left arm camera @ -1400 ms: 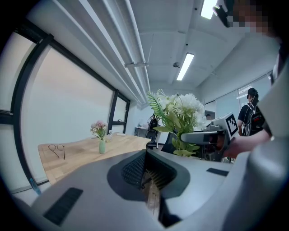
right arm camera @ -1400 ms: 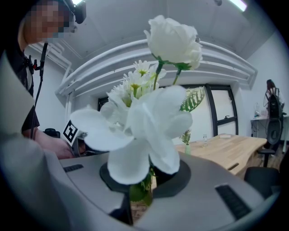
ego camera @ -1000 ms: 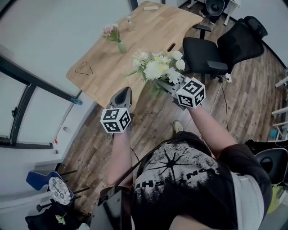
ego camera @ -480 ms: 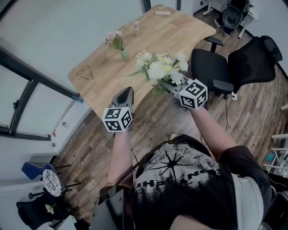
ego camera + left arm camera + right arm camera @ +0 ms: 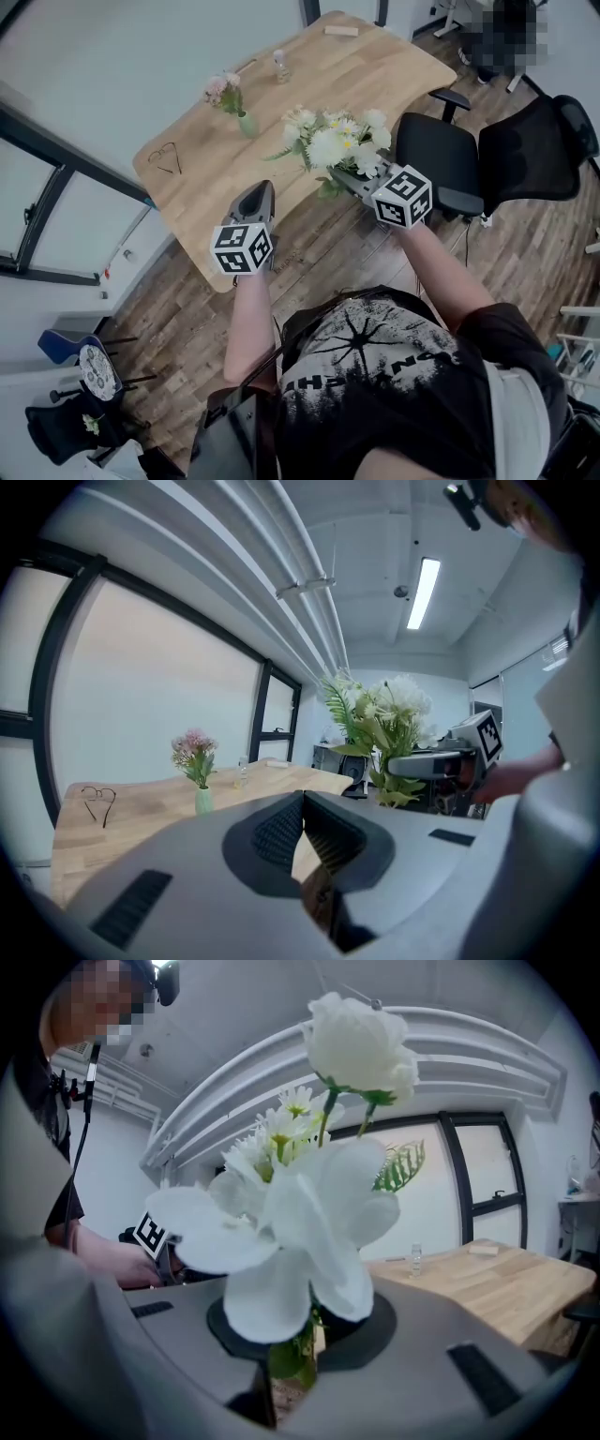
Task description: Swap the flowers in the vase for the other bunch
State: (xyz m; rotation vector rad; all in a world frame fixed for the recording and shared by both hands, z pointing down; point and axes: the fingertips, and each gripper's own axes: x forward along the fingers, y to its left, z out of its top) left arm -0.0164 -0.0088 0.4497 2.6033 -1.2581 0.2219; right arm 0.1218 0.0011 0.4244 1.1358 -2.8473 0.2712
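A small green vase (image 5: 246, 124) with pink flowers (image 5: 223, 89) stands on the wooden table (image 5: 309, 84), well ahead of both grippers. My right gripper (image 5: 339, 176) is shut on the stems of a white bunch (image 5: 337, 145), held in the air over the table's near edge. In the right gripper view the stems (image 5: 298, 1349) sit between the jaws and the white blooms (image 5: 300, 1213) fill the middle. My left gripper (image 5: 258, 192) is shut and holds nothing. In the left gripper view its jaws (image 5: 302, 803) meet, with the vase (image 5: 202, 802) beyond them to the left.
A pair of glasses (image 5: 167, 155) lies at the table's left end. A small clear bottle (image 5: 278, 64) and a pale block (image 5: 341, 31) sit farther back. Two black office chairs (image 5: 441, 159) (image 5: 539, 141) stand at the right of the table on the wood floor.
Both grippers have moved toward the table together, and the table's near edge now lies closer under them. The white bunch stays in the right gripper.
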